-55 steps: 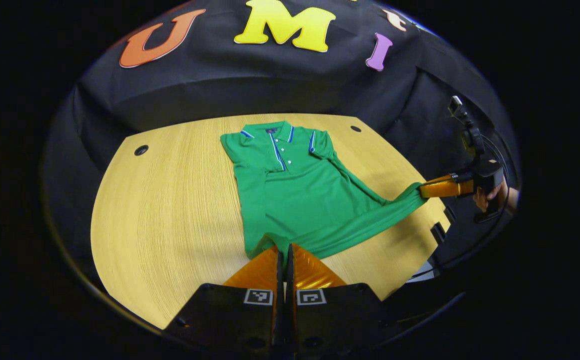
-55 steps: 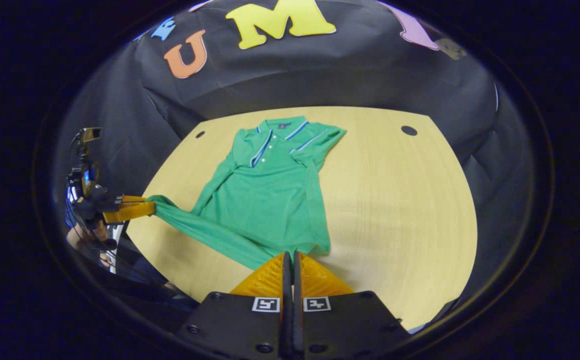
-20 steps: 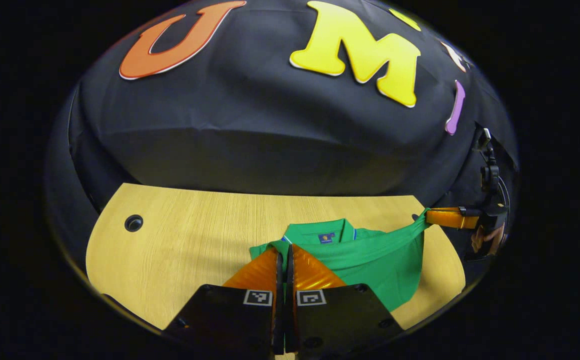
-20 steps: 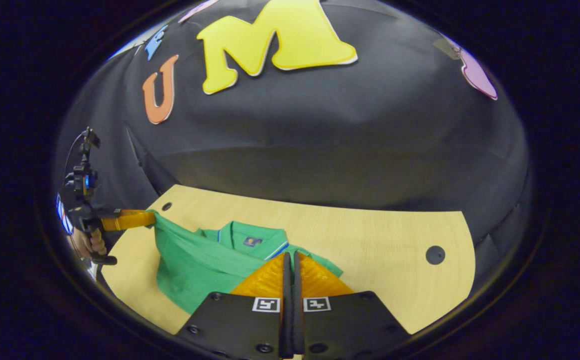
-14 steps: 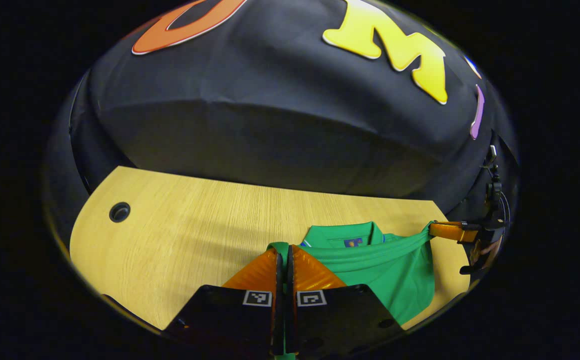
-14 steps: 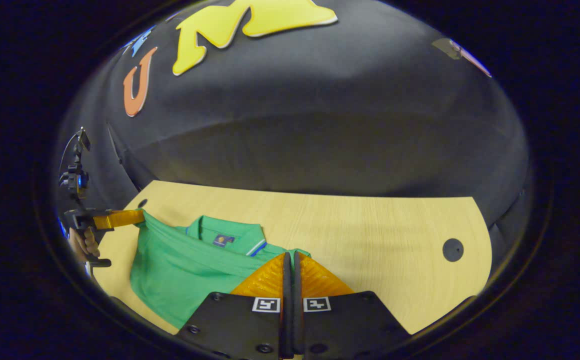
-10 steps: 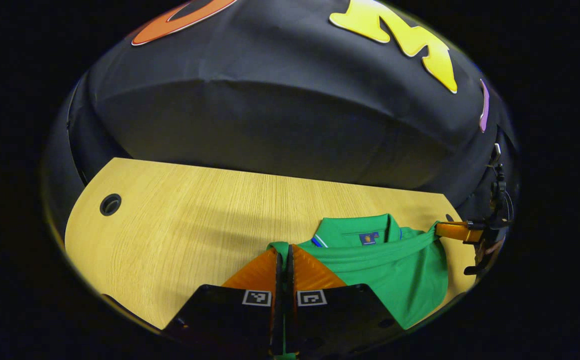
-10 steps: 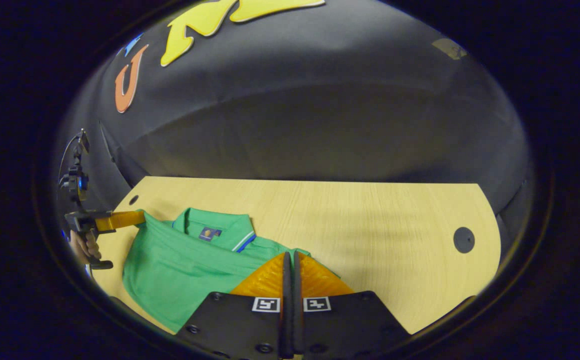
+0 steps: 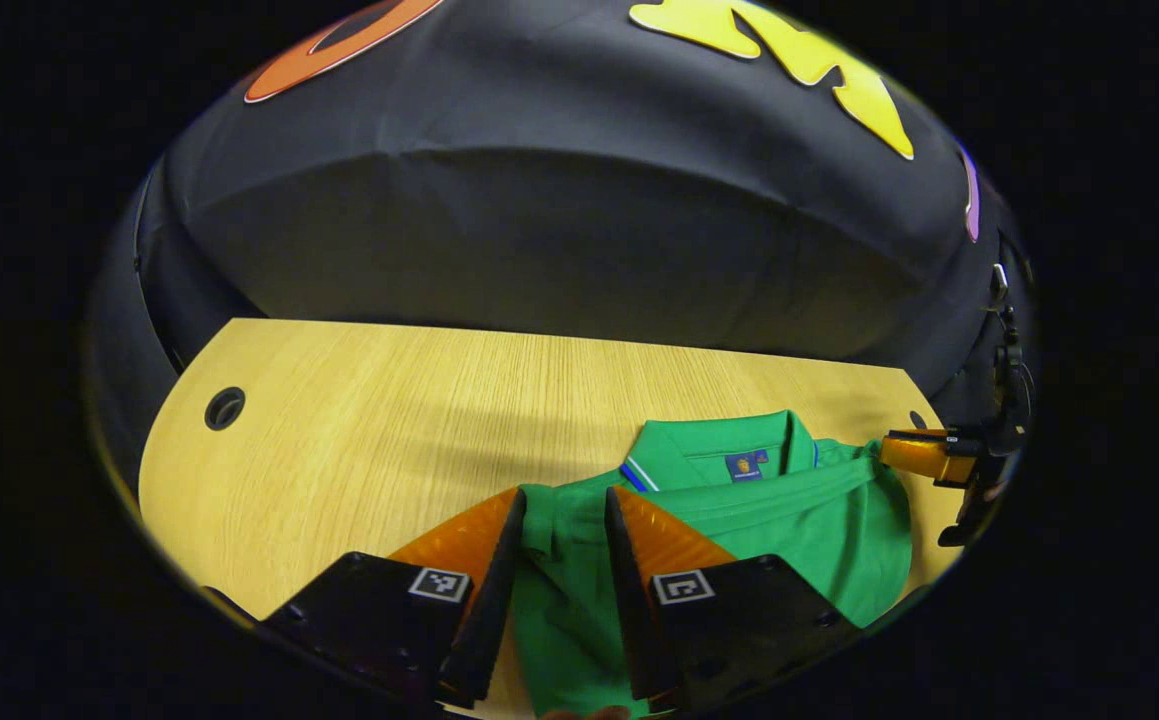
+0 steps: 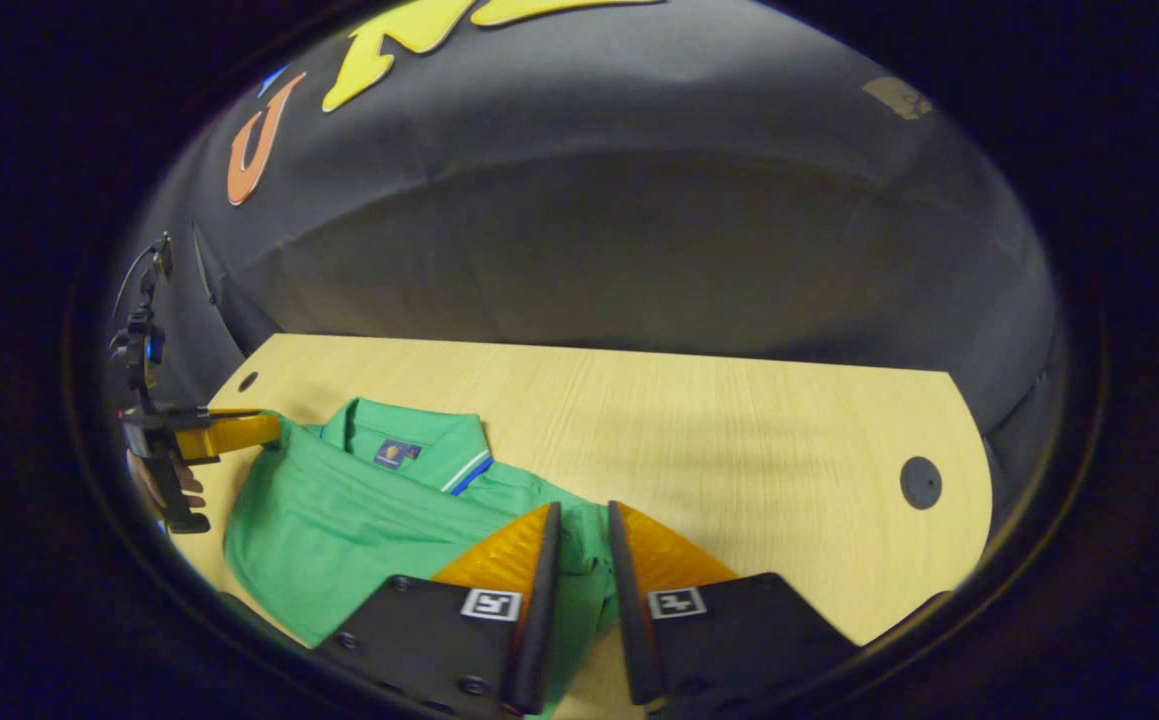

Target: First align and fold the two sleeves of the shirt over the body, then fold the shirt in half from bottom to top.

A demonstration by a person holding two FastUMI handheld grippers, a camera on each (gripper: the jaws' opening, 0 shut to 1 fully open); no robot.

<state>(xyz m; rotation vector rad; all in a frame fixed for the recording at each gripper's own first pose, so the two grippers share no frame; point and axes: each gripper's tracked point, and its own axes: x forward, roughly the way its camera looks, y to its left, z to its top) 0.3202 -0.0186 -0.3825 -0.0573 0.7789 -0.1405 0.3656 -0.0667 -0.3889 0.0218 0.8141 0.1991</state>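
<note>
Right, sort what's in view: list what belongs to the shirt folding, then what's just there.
Part of the job:
- green polo shirt with blue-trimmed collar, folded bottom to top
- left gripper, open over its hem
- right gripper, open over its hem

Just there:
- light wooden table
- round cable hole in the tabletop
- black cloth wall

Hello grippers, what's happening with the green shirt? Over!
Left gripper and right gripper: jaws open. Green shirt folded bottom to top on table. Nothing in the way.
</note>
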